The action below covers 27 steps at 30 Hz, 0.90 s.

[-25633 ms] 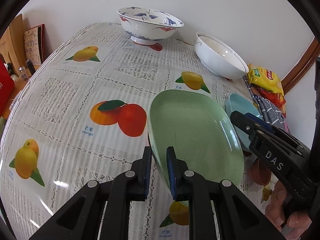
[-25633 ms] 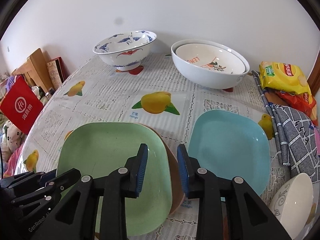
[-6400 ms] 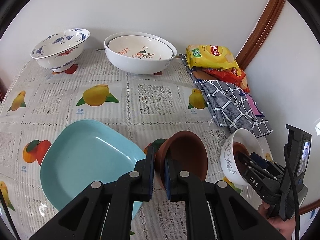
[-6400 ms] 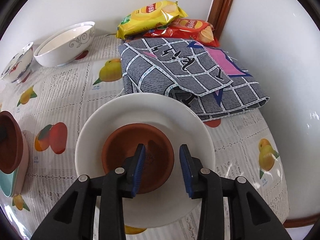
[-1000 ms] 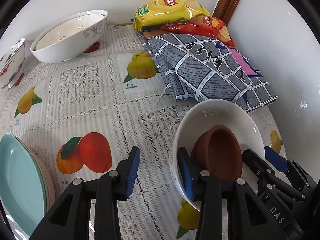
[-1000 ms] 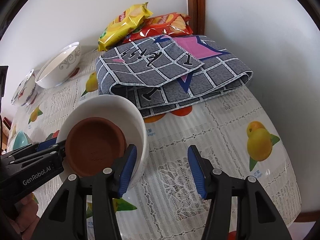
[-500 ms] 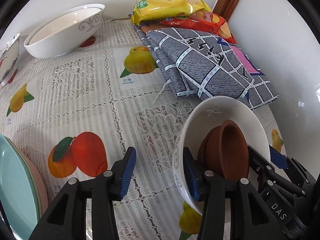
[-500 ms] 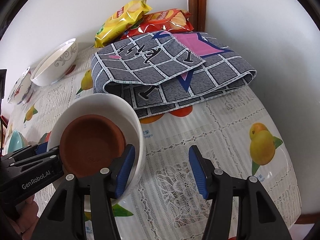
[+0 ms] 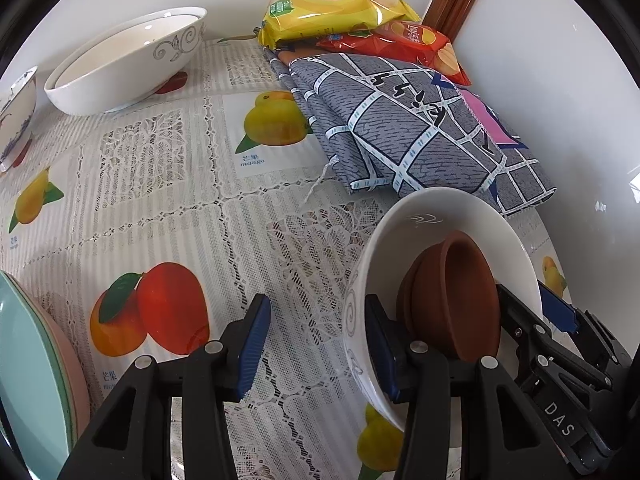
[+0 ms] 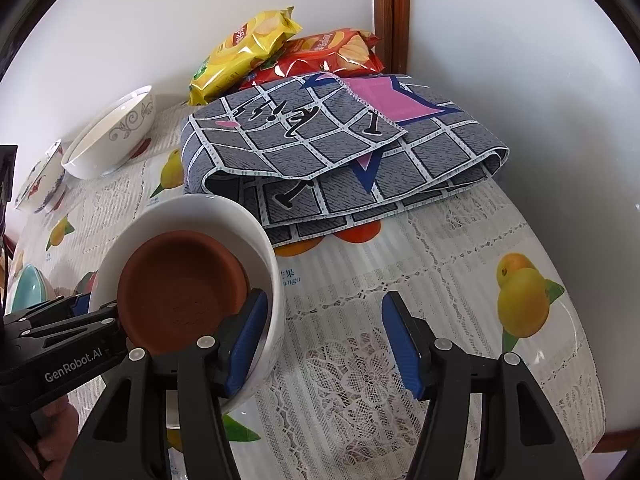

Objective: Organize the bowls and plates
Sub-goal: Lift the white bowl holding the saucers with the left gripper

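Note:
A white bowl (image 9: 440, 216) with two nested brown bowls (image 9: 460, 300) inside leans on the fruit-print tablecloth near the right wall. My left gripper (image 9: 316, 344) is open and straddles the bowl's near-left rim: one finger is inside against the wall, the other stands well clear outside. My right gripper (image 10: 324, 338) straddles the opposite rim of the white bowl (image 10: 192, 216). Its jaws are opening, and the outer pad is far from the bowl. A stack of plates with a teal plate (image 9: 28, 380) on top lies at the far left.
A folded grey checked cloth (image 9: 420, 136) and two chip bags (image 9: 332, 4) lie behind the white bowl. A large white bowl (image 9: 120, 64) and a blue-patterned bowl (image 9: 16, 112) stand at the back left. The wall (image 10: 520, 80) is close on the right.
The white bowl has tipped up steeper, so the brown bowls lean more on edge. The right gripper's jaws have spread wider. Both hands stay about where they were.

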Tool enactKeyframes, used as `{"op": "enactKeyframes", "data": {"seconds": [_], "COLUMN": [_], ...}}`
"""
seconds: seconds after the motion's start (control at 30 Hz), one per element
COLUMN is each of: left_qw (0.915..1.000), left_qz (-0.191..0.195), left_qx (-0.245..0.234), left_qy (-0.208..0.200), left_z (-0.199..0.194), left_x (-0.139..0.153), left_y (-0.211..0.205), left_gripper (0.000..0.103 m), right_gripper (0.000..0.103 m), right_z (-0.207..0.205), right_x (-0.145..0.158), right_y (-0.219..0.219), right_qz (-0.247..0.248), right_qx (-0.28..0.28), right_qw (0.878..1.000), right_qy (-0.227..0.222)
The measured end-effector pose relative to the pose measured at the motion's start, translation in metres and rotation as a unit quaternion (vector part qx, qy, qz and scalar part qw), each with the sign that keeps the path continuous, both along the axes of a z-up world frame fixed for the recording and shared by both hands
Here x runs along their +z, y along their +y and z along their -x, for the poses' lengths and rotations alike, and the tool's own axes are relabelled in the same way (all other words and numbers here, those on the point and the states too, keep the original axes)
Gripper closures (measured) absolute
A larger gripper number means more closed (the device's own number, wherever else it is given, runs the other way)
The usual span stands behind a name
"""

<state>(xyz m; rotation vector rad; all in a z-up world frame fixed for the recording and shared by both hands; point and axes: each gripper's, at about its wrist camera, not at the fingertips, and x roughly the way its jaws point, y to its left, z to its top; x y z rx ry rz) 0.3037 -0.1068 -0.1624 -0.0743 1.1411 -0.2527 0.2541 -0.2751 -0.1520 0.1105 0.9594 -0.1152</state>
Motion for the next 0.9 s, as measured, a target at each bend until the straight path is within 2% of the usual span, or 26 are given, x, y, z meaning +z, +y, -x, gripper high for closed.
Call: {"op": "enactKeyframes", "data": {"seconds": [0.43, 0.63, 0.9], "left_qw": [0.9998, 1.0000, 0.9999], "left_qz": [0.012, 0.002, 0.006], "left_qx": [0.012, 0.000, 0.004], "left_qy": [-0.005, -0.003, -0.008], "left_z": [0.0006, -0.0015, -0.0013], "left_x": [-0.0007, -0.0005, -0.0006], "left_y": [0.0010, -0.0034, -0.0030], "left_gripper": [0.058, 0.056, 0.058], "right_gripper": [0.044, 0.044, 0.044], "right_z": [0.0017, -0.0005, -0.0024], "right_x": [-0.0030, -0.0027, -0.0054], "right_y": [-0.0039, 0.0001, -0.0061], "right_qz": [-0.023, -0.002, -0.029], "right_qx": [-0.019, -0.011, -0.014], "right_qw": [1.000, 1.000, 0.999], "right_qy": [-0.006, -0.001, 0.008]}}
